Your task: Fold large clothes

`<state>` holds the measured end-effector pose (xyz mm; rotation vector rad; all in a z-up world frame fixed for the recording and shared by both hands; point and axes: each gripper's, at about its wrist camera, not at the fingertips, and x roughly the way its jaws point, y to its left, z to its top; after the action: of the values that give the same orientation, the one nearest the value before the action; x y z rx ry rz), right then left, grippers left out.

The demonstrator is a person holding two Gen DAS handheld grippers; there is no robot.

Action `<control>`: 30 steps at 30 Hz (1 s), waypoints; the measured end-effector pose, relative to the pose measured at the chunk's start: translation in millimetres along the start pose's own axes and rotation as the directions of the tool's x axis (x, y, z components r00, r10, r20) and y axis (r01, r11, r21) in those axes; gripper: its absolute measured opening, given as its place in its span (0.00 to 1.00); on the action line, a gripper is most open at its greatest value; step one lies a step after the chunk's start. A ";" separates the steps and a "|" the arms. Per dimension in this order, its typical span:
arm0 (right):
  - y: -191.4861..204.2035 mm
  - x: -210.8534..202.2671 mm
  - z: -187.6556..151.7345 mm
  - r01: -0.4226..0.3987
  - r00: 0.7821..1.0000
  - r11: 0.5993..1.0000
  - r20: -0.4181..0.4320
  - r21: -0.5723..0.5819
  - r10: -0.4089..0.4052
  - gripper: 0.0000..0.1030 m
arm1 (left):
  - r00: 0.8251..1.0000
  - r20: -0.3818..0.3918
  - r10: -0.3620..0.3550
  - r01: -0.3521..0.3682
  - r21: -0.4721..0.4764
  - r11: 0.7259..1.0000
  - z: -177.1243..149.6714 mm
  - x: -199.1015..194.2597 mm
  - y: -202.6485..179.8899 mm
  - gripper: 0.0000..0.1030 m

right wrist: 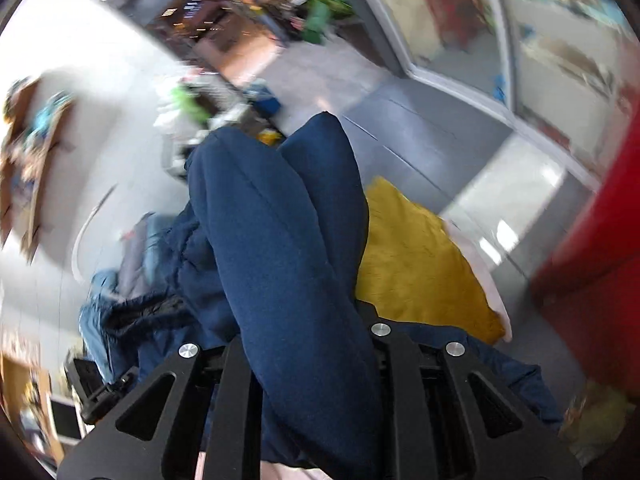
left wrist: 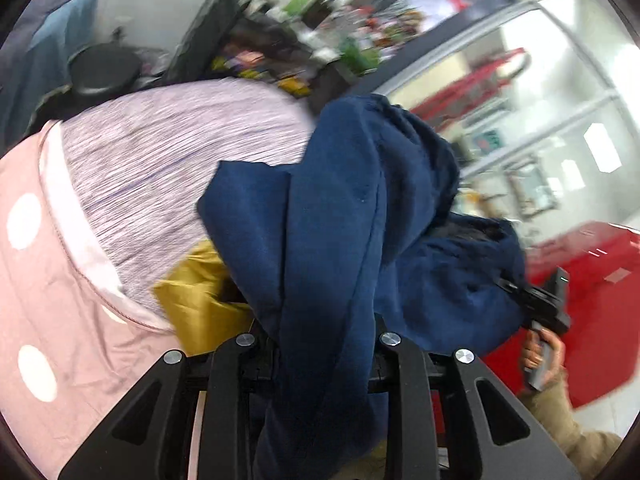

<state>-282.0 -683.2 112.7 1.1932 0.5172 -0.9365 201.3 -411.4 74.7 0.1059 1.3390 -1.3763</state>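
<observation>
Left tool (left wrist: 320, 344) closed on a thick fold of the navy blue fleece garment (left wrist: 344, 216), cloth bunched between the two black fingers and spilling down over them toward the camera. Fingertips themselves hidden under the fabric. Garment lifted off the bed, rising in a tall crumpled ridge and trailing off to the right, where the other tool's black body (left wrist: 548, 308) shows at its far edge, gripped by a hand (left wrist: 544, 356) in a tan sleeve.

Right tool (right wrist: 308, 336) likewise clamped on the same navy blue fleece garment (right wrist: 276, 216), a broad padded fold running up between its fingers and away from the lens; rest of the cloth sagging in darker folds to the left, with the left tool's black frame (right wrist: 104, 396) just visible at the lower left.

Beneath and behind the garment, in the left view: pink bedsheet with large white dots (left wrist: 48, 320), a lilac ribbed blanket (left wrist: 168, 152) lying on it, and a mustard yellow cushion (left wrist: 200, 300) tucked just under the blue cloth. Same mustard yellow cushion (right wrist: 416, 260) just right of the garment in the right view, grey floor (right wrist: 420, 136) beyond it, red panel (right wrist: 600, 208) at the right edge. Background blurred in both views.
</observation>
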 end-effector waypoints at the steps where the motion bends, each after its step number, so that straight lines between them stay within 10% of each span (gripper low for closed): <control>1: -14.9 13.0 3.0 0.014 1.000 0.999 -0.006 0.036 -0.014 0.18 | 1.000 -0.012 0.029 -0.029 -0.035 0.999 4.5 10.0 8.7 0.26; 5: -58.3 65.0 4.1 0.021 0.999 0.988 -0.039 0.152 -0.015 0.23 | 0.994 -0.082 0.073 -0.089 -0.216 0.972 19.5 48.8 69.2 0.35; 9: -71.0 106.7 10.4 0.086 0.995 0.986 -0.072 0.146 -0.076 0.36 | 0.960 -0.089 0.265 -0.268 -0.028 0.963 25.7 69.8 53.9 0.61; 15: -87.2 125.8 11.2 0.117 0.992 0.977 -0.076 0.180 -0.105 0.68 | 0.955 -0.092 0.281 -0.291 -0.129 0.948 28.2 80.8 73.3 0.93; 18: -87.2 121.2 2.0 0.168 0.985 0.970 -0.064 0.176 -0.159 0.87 | 0.969 -0.094 0.227 -0.242 -0.196 0.950 25.0 71.0 90.9 0.94; 23: -81.5 91.7 -4.8 0.212 0.976 0.949 0.004 0.235 -0.219 0.89 | 0.966 0.001 0.258 -0.254 -0.173 0.952 21.1 11.9 71.3 0.93; 26: -64.2 61.4 -9.8 0.304 0.937 0.925 0.102 0.226 -0.333 0.90 | 0.920 0.131 0.369 -0.352 -0.138 0.926 16.8 -37.3 50.5 0.94; 30: -24.7 23.4 -29.5 0.443 0.853 0.877 0.215 0.183 -0.476 0.91 | 0.803 0.232 0.549 -0.527 -0.152 0.836 9.3 -82.1 33.7 0.94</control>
<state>-286.2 -665.3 71.6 1.0564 0.5531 -1.5360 259.2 -356.9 115.0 0.2221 1.0250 -0.8138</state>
